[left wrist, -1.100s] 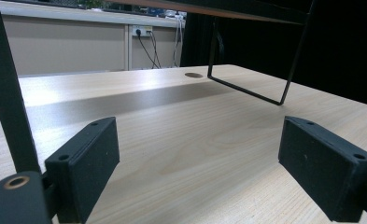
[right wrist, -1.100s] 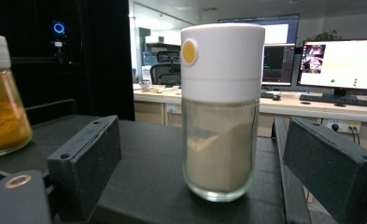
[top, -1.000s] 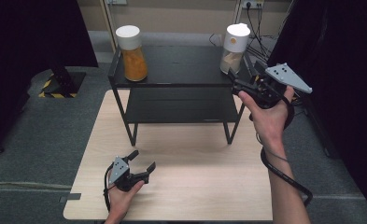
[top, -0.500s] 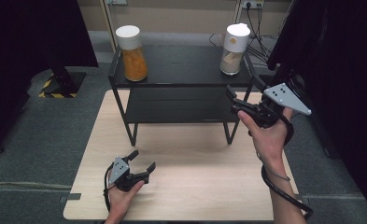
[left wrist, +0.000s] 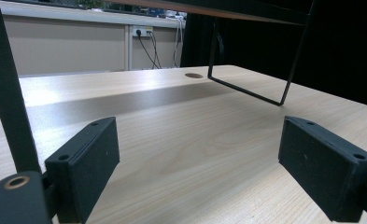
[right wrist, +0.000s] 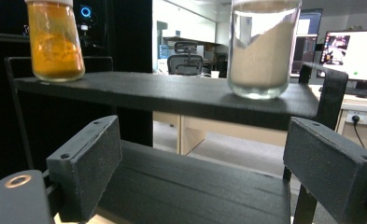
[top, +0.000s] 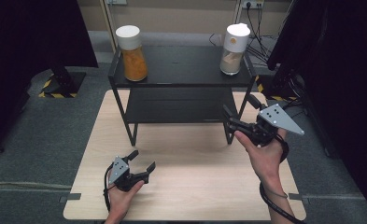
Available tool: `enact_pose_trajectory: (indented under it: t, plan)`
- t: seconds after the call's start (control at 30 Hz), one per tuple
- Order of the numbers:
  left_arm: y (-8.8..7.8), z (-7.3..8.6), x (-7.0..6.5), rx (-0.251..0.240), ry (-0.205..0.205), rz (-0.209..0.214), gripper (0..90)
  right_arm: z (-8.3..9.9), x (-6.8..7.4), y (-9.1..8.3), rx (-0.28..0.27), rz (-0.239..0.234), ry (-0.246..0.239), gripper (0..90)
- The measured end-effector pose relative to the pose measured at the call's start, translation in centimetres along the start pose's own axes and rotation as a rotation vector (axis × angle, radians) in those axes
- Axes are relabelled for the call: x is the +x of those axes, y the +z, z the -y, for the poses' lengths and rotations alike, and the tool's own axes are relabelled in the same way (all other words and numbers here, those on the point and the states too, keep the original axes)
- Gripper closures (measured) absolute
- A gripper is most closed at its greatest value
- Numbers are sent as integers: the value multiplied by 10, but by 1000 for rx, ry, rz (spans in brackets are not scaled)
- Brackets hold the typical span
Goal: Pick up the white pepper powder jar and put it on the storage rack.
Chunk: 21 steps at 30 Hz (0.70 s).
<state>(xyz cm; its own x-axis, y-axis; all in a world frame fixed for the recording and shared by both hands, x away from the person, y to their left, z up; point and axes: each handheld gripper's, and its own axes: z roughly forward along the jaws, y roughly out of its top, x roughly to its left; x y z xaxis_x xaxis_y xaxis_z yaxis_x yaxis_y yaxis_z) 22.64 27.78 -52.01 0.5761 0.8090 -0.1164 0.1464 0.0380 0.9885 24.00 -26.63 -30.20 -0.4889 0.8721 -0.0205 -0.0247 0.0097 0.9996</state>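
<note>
Bench: pale wood, bare at my end. Black two-tier shelf rack stands across the 12 o'clock half of it.

Top shelf: jar of orange powder at 11 o'clock, jar of beige powder at 1 o'clock. Both white-lidded, both upright, well apart from each other.

Right tongs: raised at 2 o'clock, near the rack's front right leg, jaws wide, holding nothing. In the right gripper view they look over the lower shelf and up at the beige jar, which sits near the top shelf's edge; orange jar is off to the far end.

Left tongs: low over the bench at 7 o'clock, jaws wide, nothing between them. The left gripper view looks along the bare bench top under the rack.

Step in hand, as I read it: the approach to the beige jar, no contact yet.

Next move calls for lifting the right tongs to top-shelf height, squaring the wide jaws either side of the glass body below the lid, then closing firmly. Smooth glass, tall load: a high or off-centre grip could tip it.
</note>
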Motion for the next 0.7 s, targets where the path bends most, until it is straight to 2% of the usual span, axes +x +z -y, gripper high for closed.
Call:
enact_pose_trajectory:
  t: [0.27,0.7]
  plan:
    - [0,0,0,2,5,-2,119,27,2,-6,-17,-24,-12,128]
    - [0,0,-1,1,5,-3,120,70,5,-12,8,-28,3,139]
